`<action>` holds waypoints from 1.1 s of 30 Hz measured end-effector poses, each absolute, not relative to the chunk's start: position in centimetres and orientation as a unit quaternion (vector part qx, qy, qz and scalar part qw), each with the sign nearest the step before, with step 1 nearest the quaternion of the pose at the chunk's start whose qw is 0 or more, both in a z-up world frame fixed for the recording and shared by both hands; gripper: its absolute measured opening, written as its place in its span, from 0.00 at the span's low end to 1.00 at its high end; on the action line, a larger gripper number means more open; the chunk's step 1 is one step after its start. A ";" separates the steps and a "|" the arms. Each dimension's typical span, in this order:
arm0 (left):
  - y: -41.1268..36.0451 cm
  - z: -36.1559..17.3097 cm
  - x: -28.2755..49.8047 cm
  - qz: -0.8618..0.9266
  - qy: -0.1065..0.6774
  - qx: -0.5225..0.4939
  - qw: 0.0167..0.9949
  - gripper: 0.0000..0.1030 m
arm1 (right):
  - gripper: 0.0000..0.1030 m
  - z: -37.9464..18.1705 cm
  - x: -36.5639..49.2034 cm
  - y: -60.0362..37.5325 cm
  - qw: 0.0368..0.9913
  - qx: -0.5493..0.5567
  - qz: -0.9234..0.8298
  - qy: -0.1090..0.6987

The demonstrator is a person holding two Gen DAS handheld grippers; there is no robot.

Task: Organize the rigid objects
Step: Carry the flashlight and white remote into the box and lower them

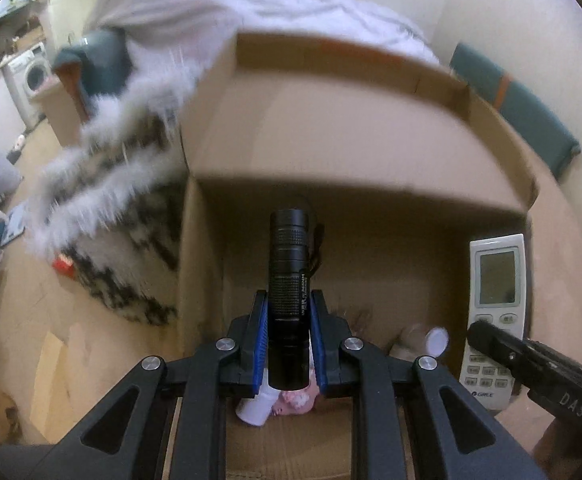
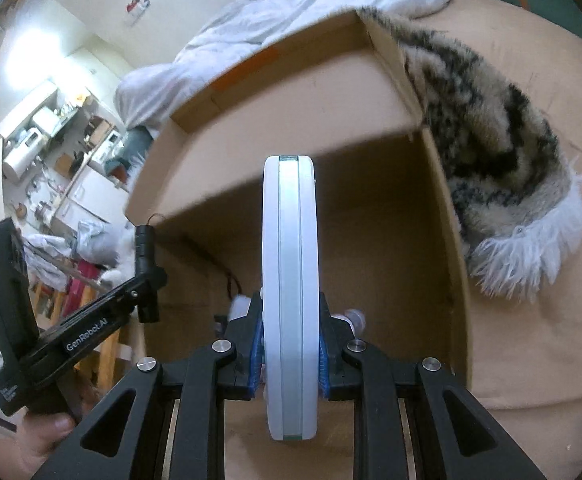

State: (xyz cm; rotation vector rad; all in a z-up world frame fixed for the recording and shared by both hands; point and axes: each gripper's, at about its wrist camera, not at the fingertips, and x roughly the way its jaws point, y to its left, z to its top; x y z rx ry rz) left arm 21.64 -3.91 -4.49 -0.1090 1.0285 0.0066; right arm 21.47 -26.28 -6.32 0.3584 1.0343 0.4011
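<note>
**Two grippers, two loads, one open box**

Nearest the lens in the left wrist view, the left gripper (image 1: 289,344) has its blue pads clamped on a black flashlight (image 1: 290,280), pinching the lower half of the barrel while the head points up the frame into the cardboard box (image 1: 331,140). That knurled metal body looks stiff and fairly dense for its size; round and smooth lower down, it could roll in the pads, so the knurled band is the surer place to hold. A thin cord hangs off its right side and might snag.

Over in the right wrist view, the right gripper (image 2: 291,352) is closed on a white remote control (image 2: 289,296), seen edge-on at centre frame; its screen and buttons show at the right edge of the left view. Light, rigid plastic, I'd say, slick on its faces. It is held across its thickness near the bottom end, so the long top could lever if bumped.

Both loads hover at the box mouth. A small white bottle (image 1: 437,340) and something pink (image 1: 297,400) lie low inside. A fuzzy striped blanket (image 2: 491,152) drapes beside the box wall.
</note>
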 end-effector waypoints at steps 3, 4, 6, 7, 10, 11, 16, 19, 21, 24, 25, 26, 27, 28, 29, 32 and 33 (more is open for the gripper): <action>-4.0 -6.1 21.8 0.000 0.511 -0.054 0.858 0.17 | 0.23 -7.6 21.8 -25.7 0.828 0.161 0.184 0.505; -4.1 -6.5 21.8 0.000 0.515 -0.056 0.856 0.17 | 0.23 -7.7 22.0 -25.5 0.829 0.155 0.183 0.506; -4.2 -7.0 21.9 0.000 0.520 -0.054 0.853 0.17 | 0.23 -8.0 22.5 -25.2 0.828 0.152 0.185 0.507; -4.3 -7.2 21.9 -0.001 0.522 -0.052 0.851 0.17 | 0.23 -8.2 22.6 -25.1 0.827 0.153 0.185 0.508; -4.5 -7.9 22.0 -0.002 0.529 -0.047 0.847 0.17 | 0.23 -9.0 23.1 -24.9 0.824 0.150 0.180 0.516; -4.7 -8.2 22.1 -0.003 0.533 -0.046 0.845 0.17 | 0.23 -9.2 23.3 -24.8 0.823 0.148 0.179 0.519; -5.0 -9.2 22.5 -0.003 0.545 -0.044 0.837 0.17 | 0.23 -9.6 24.1 -24.4 0.822 0.152 0.178 0.519; -5.3 -9.8 22.5 -0.002 0.550 -0.036 0.834 0.17 | 0.23 -9.9 24.7 -24.1 0.821 0.163 0.183 0.516; -5.3 -10.1 23.2 -0.003 0.554 -0.035 0.832 0.17 | 0.23 -10.1 24.9 -23.9 0.817 0.166 0.186 0.520; -5.7 -10.3 23.7 -0.003 0.556 -0.032 0.831 0.17 | 0.23 -11.2 25.2 -23.3 0.807 0.159 0.185 0.538; -5.9 -10.3 24.0 -0.001 0.556 -0.030 0.831 0.17 | 0.23 -11.4 25.2 -23.2 0.806 0.159 0.186 0.539; -6.2 -10.3 24.1 0.001 0.553 -0.029 0.832 0.17 | 0.23 -11.3 25.2 -23.1 0.807 0.156 0.187 0.538; -6.4 -10.2 24.2 0.002 0.550 -0.027 0.835 0.17 | 0.23 -11.2 25.1 -23.0 0.808 0.152 0.187 0.538; -6.4 -10.1 24.1 0.002 0.548 -0.024 0.836 0.17 | 0.23 -11.2 25.1 -23.2 0.808 0.153 0.186 0.538; -6.5 -9.9 24.0 0.003 0.546 -0.021 0.838 0.17 | 0.23 -11.2 25.2 -23.3 0.807 0.159 0.185 0.539; -6.7 -9.9 24.0 0.003 0.543 -0.016 0.840 0.17 | 0.23 -11.1 25.3 -23.6 0.810 0.162 0.175 0.536; -6.8 -9.9 24.0 0.004 0.544 -0.015 0.839 0.18 | 0.23 -11.1 25.4 -23.7 0.813 0.159 0.165 0.536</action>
